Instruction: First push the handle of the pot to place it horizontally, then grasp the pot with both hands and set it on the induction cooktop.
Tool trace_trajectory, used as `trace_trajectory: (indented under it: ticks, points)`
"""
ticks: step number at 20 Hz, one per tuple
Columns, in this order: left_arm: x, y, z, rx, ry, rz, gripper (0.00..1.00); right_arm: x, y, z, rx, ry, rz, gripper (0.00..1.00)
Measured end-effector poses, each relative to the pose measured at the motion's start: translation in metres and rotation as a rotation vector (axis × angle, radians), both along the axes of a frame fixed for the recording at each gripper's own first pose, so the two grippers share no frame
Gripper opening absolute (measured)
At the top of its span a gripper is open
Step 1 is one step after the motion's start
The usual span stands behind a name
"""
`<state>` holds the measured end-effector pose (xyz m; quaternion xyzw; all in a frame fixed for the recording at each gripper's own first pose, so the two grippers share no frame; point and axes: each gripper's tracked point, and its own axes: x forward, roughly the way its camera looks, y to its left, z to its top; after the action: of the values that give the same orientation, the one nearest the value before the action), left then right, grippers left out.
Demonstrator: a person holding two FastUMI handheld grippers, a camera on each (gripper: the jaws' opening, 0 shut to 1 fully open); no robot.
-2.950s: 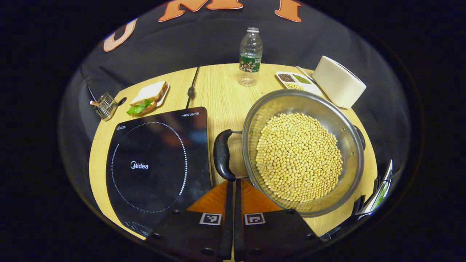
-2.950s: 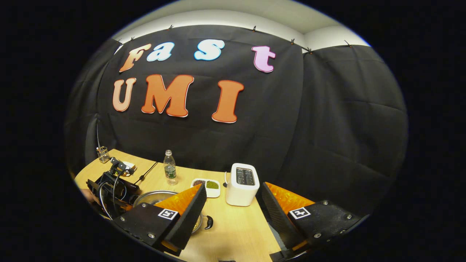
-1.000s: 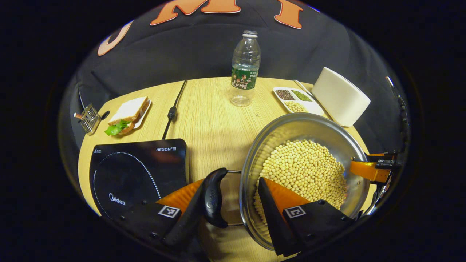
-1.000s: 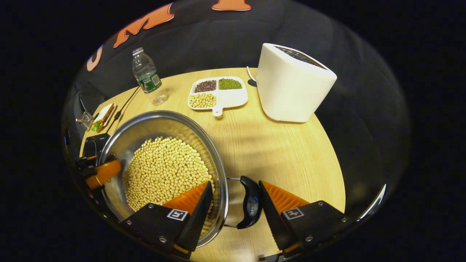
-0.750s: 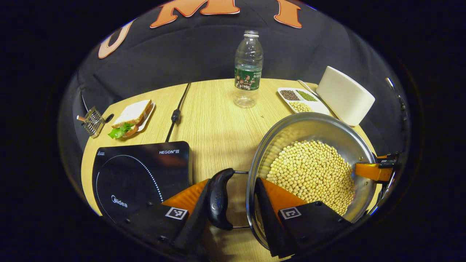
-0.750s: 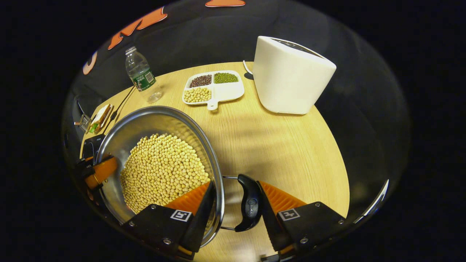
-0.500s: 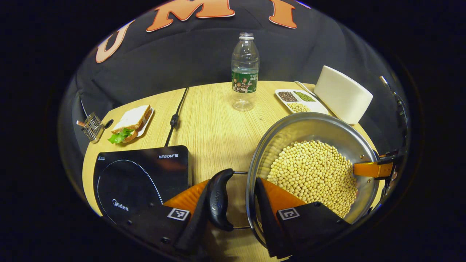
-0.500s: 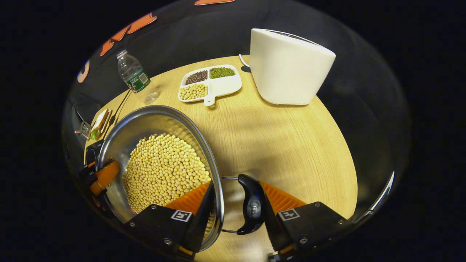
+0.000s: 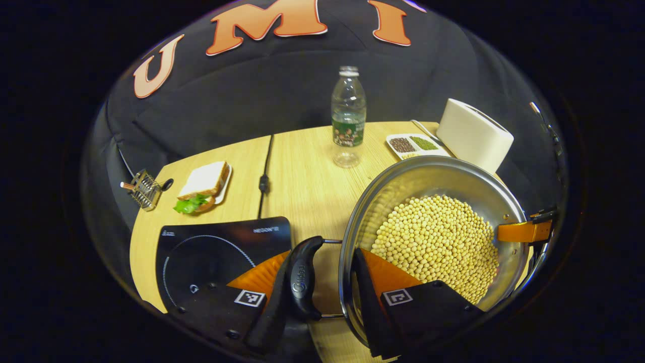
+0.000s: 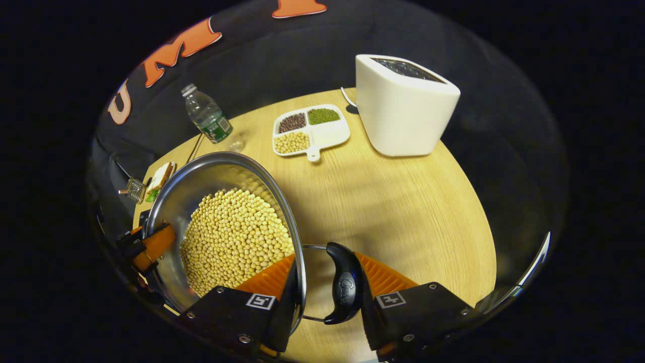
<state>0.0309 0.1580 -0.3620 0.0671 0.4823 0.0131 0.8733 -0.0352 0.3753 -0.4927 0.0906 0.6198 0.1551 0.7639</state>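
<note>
Left gripper (image 9: pixel 322 282): jaws part-open, closed down across one side of the pot (image 9: pixel 433 176). One finger presses the outer face of the curved, smooth black handle (image 9: pixel 301 278); the other sits inside the bowl against the steel wall. Handle and rim are clamped between them.

Right gripper (image 10: pixel 327 290): same arrangement on the opposite side. One ribbed finger lies inside the rim, the other bears on the second black handle (image 10: pixel 342 290), which hangs on two thin wire struts.

Pot: wide, round, polished steel, thin rolled rim, filled with small, round, pale-yellow beans (image 9: pixel 436 242). It sits to the right of the induction cooktop (image 9: pixel 221 252) in the left gripper view, not on it. Whether its base touches the table (image 10: pixel 403 212) cannot be told.

Cooktop: flat, glossy black glass slab with rounded corners and a dotted white ring.

Table: light wood grain, round edge.

Farther off: a black cable (image 9: pixel 264 176) runs across the table; a sandwich (image 9: pixel 201 184) with a green leaf lies on a small plate; a clear ribbed plastic bottle (image 9: pixel 347 118) stands upright; a white divided dish (image 10: pixel 310 128) holds dark, green and yellow grains; a smooth white toaster (image 10: pixel 403 103) with a slotted top stands just beside the dish; a small wire rack (image 9: pixel 143 189) sits at the far left edge.
</note>
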Motion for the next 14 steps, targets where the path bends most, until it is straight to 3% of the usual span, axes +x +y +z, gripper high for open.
trace_trajectory:
  ticks: [1, 3, 14]
  points:
    - [0.002, 0.007, 0.012, 0.004, -0.011, 0.01, 0.7, 0.004, 0.003, 0.003, 0.011, -0.02, 0.009, 0.63]
    - [0.005, 0.026, 0.036, 0.015, -0.035, 0.031, 0.69, 0.009, 0.011, 0.01, 0.036, -0.049, 0.03, 0.58]
    - [-0.024, 0.143, 0.131, 0.099, -0.091, 0.179, 0.7, 0.019, 0.06, 0.039, 0.137, -0.136, 0.179, 0.58]
